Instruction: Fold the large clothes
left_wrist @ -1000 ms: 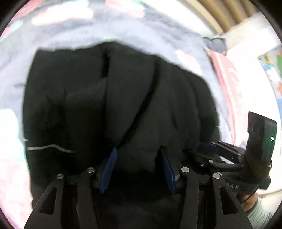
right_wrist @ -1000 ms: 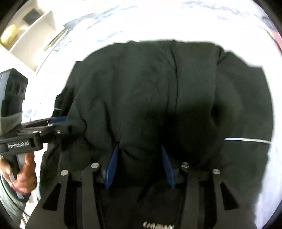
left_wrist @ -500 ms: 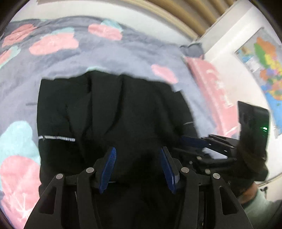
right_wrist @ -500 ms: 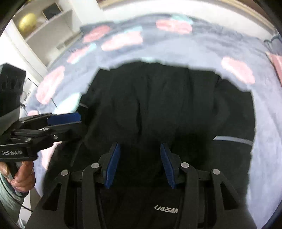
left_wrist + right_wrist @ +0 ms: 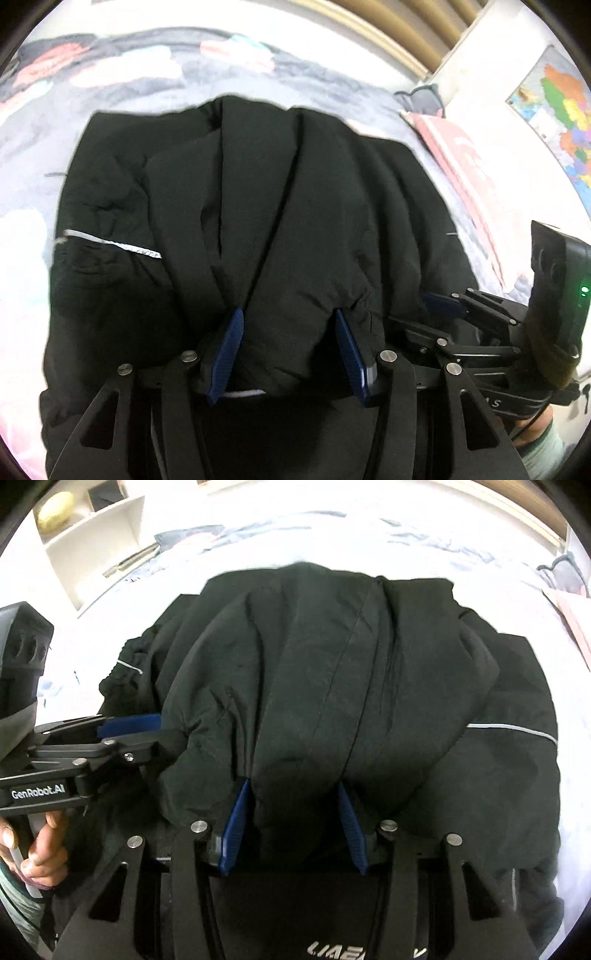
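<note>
1. A large black jacket [image 5: 303,229] lies bunched on a bed covered by a grey bedspread [image 5: 155,85] with pink and pale-blue patches.
2. The left gripper [image 5: 288,354] points down at the near edge of the jacket; its blue fingers [image 5: 227,354] stand partly apart and clamp a thick fold of black fabric that fills the gap between them.
3. The right gripper [image 5: 293,827] does the same just beside it: its blue fingers [image 5: 236,827] press on both sides of another thick bunch of the same garment.
4. In the right wrist view the left gripper shows at the left edge, its fingers buried in the cloth, with a hand [image 5: 35,853] wrapped around its handle.
5. A thin reflective stripe [image 5: 110,243] crosses the jacket's left part in the left wrist view; a similar stripe [image 5: 513,729] shows on the right part in the other view.
6. A pink pillow [image 5: 458,155] lies at the bed's right side, below a colourful wall map [image 5: 561,110].
7. A white shelf [image 5: 92,539] stands beyond the bed's far left corner, holding a yellowish round object [image 5: 55,511].
</note>
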The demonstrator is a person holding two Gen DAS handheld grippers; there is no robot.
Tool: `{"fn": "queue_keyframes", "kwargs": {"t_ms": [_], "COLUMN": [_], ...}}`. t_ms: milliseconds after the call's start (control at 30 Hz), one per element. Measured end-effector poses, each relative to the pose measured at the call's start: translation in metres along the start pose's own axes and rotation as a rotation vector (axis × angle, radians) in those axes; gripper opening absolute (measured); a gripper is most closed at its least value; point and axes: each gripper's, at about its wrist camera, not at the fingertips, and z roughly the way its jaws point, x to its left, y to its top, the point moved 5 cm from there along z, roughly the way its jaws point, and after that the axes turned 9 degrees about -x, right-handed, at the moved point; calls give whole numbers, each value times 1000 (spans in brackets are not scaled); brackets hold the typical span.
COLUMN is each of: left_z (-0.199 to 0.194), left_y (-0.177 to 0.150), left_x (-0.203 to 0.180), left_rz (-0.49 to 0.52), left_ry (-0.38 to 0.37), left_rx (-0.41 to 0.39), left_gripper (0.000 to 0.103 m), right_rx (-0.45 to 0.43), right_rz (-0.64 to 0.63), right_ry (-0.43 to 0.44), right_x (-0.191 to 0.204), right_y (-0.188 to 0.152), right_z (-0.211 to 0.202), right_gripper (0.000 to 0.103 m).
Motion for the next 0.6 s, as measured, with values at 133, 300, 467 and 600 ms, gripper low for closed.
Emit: {"fn": "queue_keyframes", "kwargs": {"t_ms": [133, 300, 467, 600], "left_z": [-31, -95, -170, -210], "left_y": [-6, -24, -52, -74], "left_x": [-9, -31, -54, -58], "left_rz": [39, 86, 149, 122], "left_ry": [32, 75, 100, 127], "left_rx": [-59, -140, -201, -259], "left_gripper": [53, 53, 53, 60], "right_rx": [-49, -153, -209, -191], "right_rz": [12, 27, 34, 68], "right_ry": [9, -37, -48, -50], "right_x": [-1, 3, 22, 33], "right_y": [-2, -14, -40, -78], "right_z": [-37, -109, -175, -201], "right_gripper": [52, 52, 58, 79]}}
